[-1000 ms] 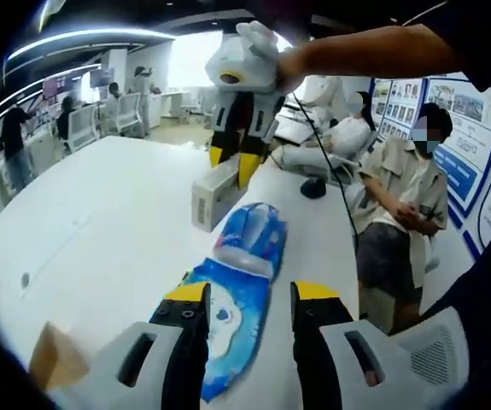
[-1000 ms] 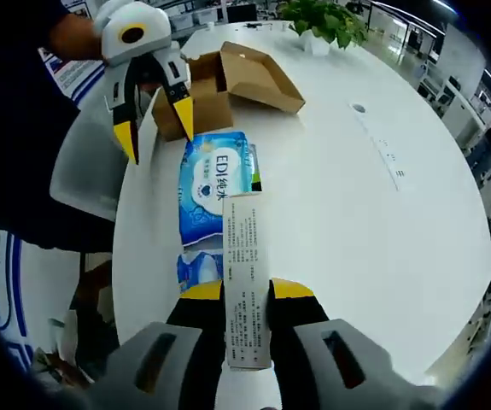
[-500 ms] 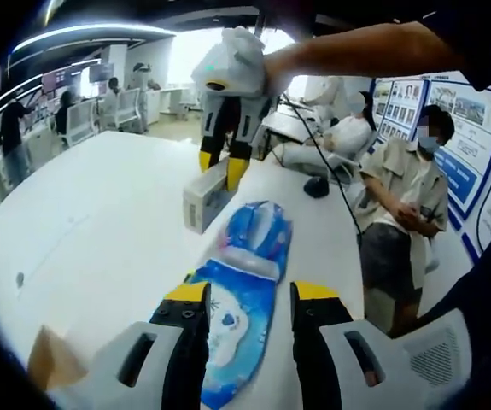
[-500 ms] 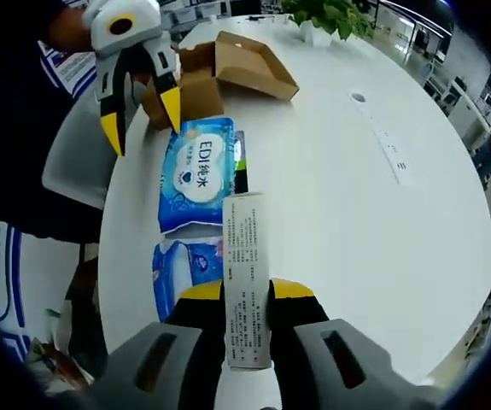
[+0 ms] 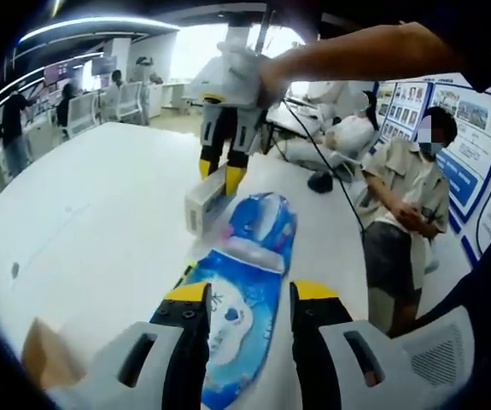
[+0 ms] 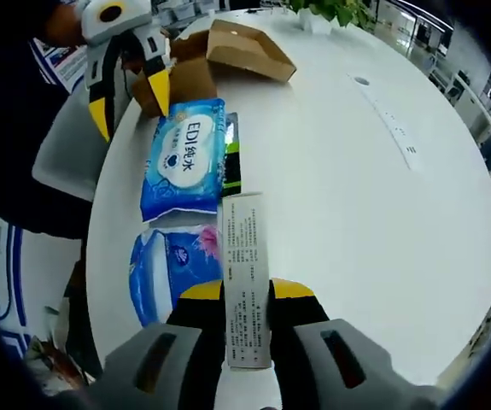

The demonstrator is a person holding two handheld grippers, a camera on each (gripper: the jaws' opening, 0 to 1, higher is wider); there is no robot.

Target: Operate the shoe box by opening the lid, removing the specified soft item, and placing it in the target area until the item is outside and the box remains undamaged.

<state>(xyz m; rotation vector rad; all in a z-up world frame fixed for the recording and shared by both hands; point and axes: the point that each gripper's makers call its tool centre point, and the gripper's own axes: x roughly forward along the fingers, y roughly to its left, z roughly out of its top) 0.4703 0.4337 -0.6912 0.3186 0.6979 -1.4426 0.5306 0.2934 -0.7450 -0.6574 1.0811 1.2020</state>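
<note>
Open office, wide white tabletop; curved ceiling light strip; blue wall posters on one side; office chairs beyond; potted plant at far tabletop edge

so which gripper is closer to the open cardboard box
Left. The left gripper hangs right beside the cardboard box; the right gripper, holding a white carton, sits well back past both blue packs.
</note>
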